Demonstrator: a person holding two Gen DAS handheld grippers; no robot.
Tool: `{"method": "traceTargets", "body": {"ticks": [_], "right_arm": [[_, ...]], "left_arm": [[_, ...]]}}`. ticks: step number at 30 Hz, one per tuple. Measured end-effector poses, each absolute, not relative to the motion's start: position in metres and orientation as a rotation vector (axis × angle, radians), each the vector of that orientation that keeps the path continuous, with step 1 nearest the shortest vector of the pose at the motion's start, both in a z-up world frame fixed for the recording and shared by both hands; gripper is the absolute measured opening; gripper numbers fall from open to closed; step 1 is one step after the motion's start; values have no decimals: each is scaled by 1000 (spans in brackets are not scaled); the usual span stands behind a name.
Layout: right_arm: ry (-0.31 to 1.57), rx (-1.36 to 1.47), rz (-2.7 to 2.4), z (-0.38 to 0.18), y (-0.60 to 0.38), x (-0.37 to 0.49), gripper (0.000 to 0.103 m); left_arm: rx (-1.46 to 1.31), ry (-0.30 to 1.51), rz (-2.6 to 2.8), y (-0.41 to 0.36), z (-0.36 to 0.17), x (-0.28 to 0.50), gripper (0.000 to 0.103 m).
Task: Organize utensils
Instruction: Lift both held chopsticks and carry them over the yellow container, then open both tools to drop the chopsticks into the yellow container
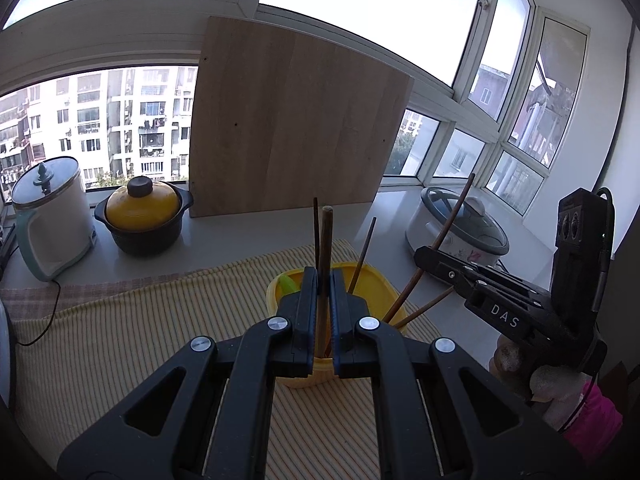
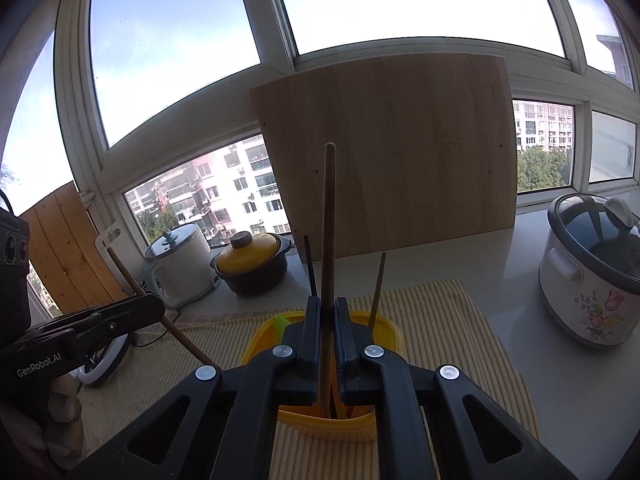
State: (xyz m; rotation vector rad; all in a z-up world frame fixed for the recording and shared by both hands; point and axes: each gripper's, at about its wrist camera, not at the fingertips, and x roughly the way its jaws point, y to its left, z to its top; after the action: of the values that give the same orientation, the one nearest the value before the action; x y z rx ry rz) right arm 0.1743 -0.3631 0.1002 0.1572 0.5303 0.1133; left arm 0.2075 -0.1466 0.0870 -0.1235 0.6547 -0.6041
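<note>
Over the yellow holder (image 1: 298,376) on the striped mat (image 1: 120,320), left hand-held gripper (image 1: 324,280) clamped on a wooden chopstick (image 1: 325,248), right hand-held gripper (image 2: 328,308) clamped on another chopstick (image 2: 329,220), both upright.

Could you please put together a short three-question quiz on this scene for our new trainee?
1. True or false: each gripper is shut on a chopstick.
2. Where do both held chopsticks' lower ends point?
A. the yellow-lidded pot
B. the yellow holder
C. the rice cooker
3. What leans upright against the window?

Key:
1. True: the left gripper and right gripper each clamp a chopstick.
2. B, the yellow holder.
3. The wooden board.
</note>
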Motion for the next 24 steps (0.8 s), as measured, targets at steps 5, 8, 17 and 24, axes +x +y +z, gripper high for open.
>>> {"method": "traceTargets", "body": {"ticks": [5, 8, 17, 24], "right_arm": [[545, 159, 132, 98, -360, 171, 9], [542, 153, 141, 98, -355, 169, 18], [527, 153, 148, 103, -350, 156, 28], [518, 152, 157, 107, -343, 143, 32]], "left_arm": [[-115, 665, -596, -145, 81, 203, 4], [-107, 668, -594, -143, 81, 200, 8], [-106, 650, -580, -124, 83, 185, 19], [-82, 651, -553, -103, 75, 172, 19]]}}
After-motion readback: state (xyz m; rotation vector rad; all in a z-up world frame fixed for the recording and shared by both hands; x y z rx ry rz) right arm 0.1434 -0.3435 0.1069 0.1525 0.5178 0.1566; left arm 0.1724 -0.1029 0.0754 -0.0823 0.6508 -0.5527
